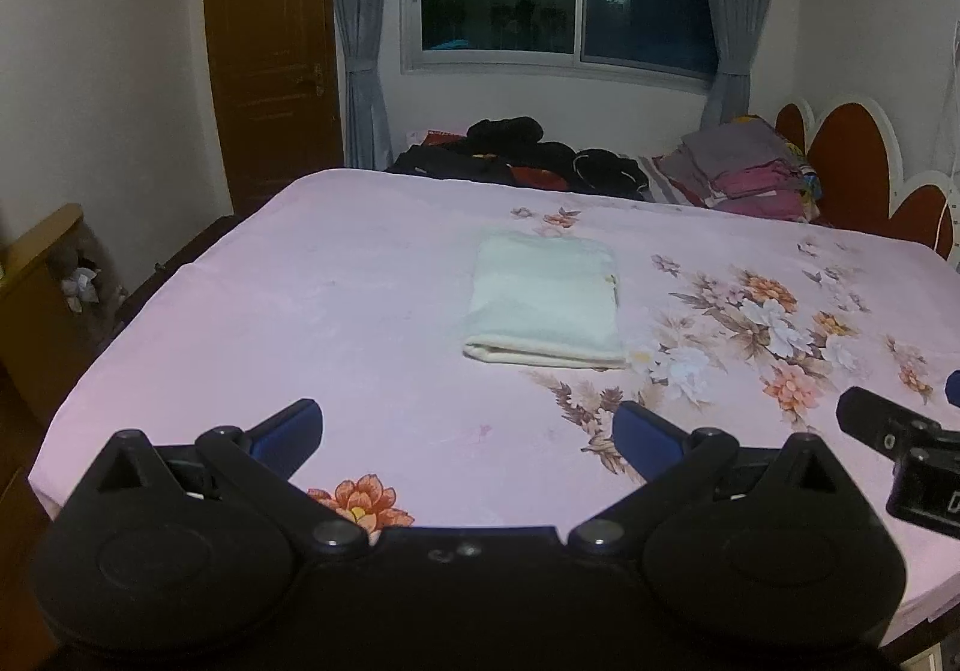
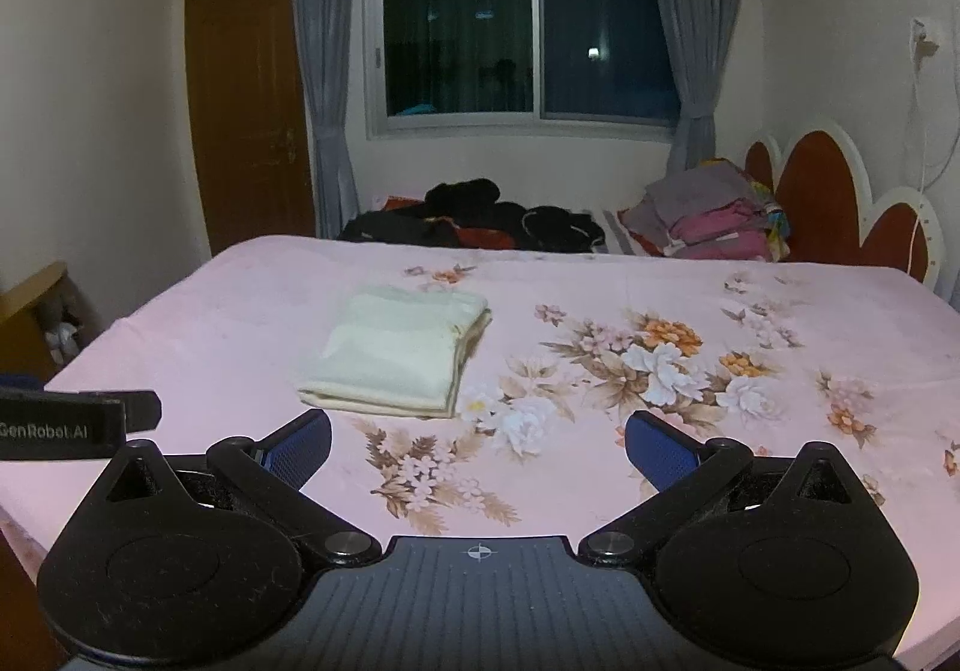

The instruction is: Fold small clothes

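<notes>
Cream-white folded garment (image 1: 546, 305) lying flat on pink floral bedspread (image 1: 300, 311), toward the middle of the bed, layered edges stacked on the near and right sides. Looks already folded into a compact rectangle; judged near the end of this piece.

Left gripper (image 1: 468, 434) spread wide, holding nothing, hovering over the near part of the bedspread, well short of the garment. Right gripper (image 2: 477, 446) likewise spread wide and empty, near the bed's front edge, garment ahead and to its left. Both apart from the cloth, no contact.

Dark clothes pile (image 1: 528, 155) and folded stack (image 1: 744, 170) at the far side by the headboard (image 1: 852, 155), well apart from the work area.

Risks, as judgement only:
- 1: pinching just the top layer at the near edge, so the fold peels open on lifting. Cause: soft, thin layers hard to catch together.
- 2: snagging the bedspread along with the garment. Cause: fingers digging too low into plush fabric.
- 3: dragging instead of lifting, skewing the rectangle. Cause: uneven pull from 2 grippers.
- 4: grippers knocking each other. Cause: sitting just beside one another at the front edge.
</notes>
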Demonstrator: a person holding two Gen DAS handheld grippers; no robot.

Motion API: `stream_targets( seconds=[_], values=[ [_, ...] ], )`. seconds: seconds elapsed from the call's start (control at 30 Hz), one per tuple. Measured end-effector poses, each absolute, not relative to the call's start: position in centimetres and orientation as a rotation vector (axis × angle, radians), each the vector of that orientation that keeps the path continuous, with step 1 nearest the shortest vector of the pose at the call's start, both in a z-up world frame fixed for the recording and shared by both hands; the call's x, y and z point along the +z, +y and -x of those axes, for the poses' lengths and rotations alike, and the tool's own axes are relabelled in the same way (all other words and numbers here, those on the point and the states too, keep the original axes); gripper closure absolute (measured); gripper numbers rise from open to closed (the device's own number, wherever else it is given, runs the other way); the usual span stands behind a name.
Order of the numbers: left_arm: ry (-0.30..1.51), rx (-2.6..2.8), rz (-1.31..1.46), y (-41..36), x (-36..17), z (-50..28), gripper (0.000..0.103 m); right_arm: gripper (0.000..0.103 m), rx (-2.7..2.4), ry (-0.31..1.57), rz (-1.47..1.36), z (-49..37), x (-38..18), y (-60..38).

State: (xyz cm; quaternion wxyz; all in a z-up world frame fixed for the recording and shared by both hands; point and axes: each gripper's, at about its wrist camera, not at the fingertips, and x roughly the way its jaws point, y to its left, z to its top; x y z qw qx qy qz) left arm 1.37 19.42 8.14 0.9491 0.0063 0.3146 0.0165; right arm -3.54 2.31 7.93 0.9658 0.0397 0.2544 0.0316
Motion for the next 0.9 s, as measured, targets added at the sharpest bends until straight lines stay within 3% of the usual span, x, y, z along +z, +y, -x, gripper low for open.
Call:
stream_targets(
  seconds=[0.9],
  values=[
    [0.612,0.039,-0.031,19.1,9.2,0.2,0.0,0.0,0.08,0.486,-0.088,4.1,8.6,2.1]
  ],
)
